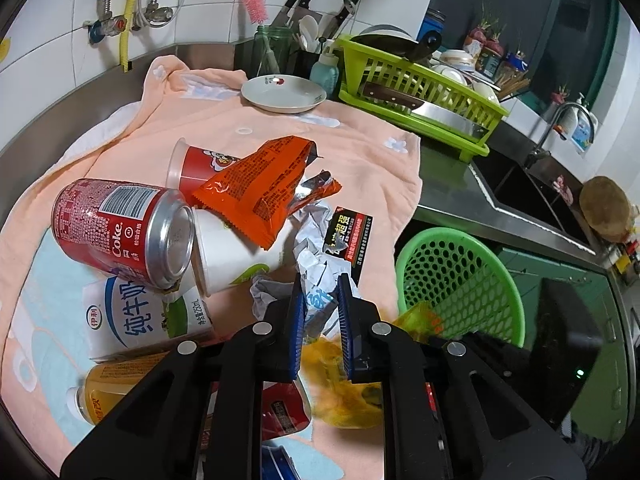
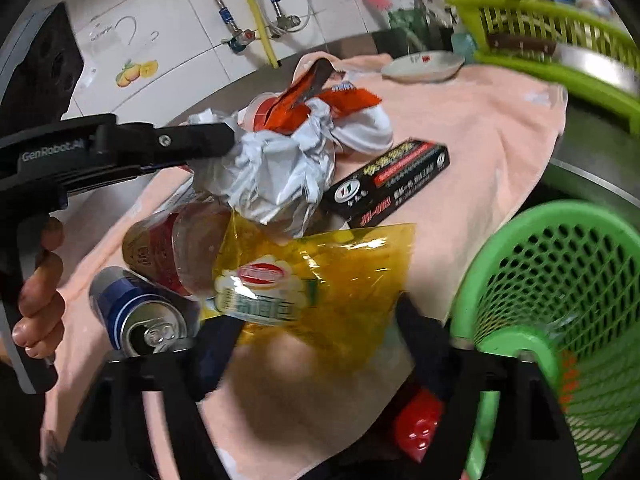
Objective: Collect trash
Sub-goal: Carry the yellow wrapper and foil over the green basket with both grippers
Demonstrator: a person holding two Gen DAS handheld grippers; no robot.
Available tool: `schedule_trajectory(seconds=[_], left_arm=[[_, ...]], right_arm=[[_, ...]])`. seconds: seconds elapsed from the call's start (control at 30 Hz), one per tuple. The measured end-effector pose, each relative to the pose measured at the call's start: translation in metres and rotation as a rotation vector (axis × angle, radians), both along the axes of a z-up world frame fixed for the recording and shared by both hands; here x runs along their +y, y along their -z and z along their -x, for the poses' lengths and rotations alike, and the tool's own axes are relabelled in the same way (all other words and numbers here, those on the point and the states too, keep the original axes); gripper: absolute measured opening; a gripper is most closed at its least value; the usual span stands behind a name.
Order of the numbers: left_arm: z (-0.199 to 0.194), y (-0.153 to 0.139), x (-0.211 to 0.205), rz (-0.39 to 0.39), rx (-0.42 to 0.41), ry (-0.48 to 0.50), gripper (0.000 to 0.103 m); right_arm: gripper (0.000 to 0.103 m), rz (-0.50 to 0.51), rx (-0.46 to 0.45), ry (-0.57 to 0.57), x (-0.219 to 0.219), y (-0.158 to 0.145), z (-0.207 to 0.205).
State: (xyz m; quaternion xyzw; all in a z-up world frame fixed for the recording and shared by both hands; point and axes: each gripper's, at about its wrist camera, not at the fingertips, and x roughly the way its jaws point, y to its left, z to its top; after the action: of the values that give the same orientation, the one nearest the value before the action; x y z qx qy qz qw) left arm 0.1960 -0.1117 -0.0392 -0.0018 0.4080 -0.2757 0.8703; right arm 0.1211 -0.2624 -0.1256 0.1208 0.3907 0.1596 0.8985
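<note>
A home kitchen. Ahead of the left claw [image 1: 322, 304], white wall tiles [image 1: 216, 0] carry water valves and hoses [image 1: 120, 20]. Ahead and to its right stand a knife holder [image 1: 304, 4], a green dish rack [image 1: 420, 92] stacked with bowls, then a steel sink [image 1: 520, 188] with a faucet [image 1: 560, 120]. The table [image 1: 448, 188] is stainless steel.

Three drink cans lie amid the litter: one red Coke can [image 1: 120, 232], one blue can [image 2: 136, 314], one tan-and-red can [image 2: 160, 248]. Two cups [image 1: 232, 252], one milk carton [image 1: 144, 320], one orange wrapper [image 1: 264, 188], one yellow bag [image 2: 320, 280], one crumpled paper wad [image 2: 272, 172], one black box [image 2: 388, 176], one green basket [image 2: 560, 280].
</note>
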Motion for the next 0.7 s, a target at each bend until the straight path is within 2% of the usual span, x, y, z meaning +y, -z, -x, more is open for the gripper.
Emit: schedule_trajectory(seconds=[0.03, 0.07, 0.23, 0.43, 0.6, 0.7], left_arm=[[0.0, -0.001, 0.0, 0.004, -0.001, 0.002, 0.014], [0.001, -0.002, 0.0, 0.005, -0.003, 0.003, 0.014], [0.007, -0.007, -0.007, 0.024, -0.007, 0.024, 0.013], [0.021, -0.02, -0.021, 0.068, -0.018, 0.074, 0.013], [0.034, -0.025, -0.047, 0.094, -0.018, 0.136, 0.013], [0.041, -0.023, -0.068, 0.093, -0.008, 0.174, 0.013]], right_arm=[[0.049, -0.012, 0.005, 0.004, -0.002, 0.0, 0.001], [0.045, -0.029, 0.009, 0.015, -0.005, 0.0, 0.003], [0.042, -0.037, -0.031, 0.054, -0.02, -0.012, 0.021], [0.042, 0.055, -0.073, 0.133, -0.046, -0.03, 0.046], [0.044, 0.195, -0.028, 0.239, -0.088, -0.023, 0.063], [0.057, 0.238, 0.028, 0.293, -0.115, -0.012, 0.07]])
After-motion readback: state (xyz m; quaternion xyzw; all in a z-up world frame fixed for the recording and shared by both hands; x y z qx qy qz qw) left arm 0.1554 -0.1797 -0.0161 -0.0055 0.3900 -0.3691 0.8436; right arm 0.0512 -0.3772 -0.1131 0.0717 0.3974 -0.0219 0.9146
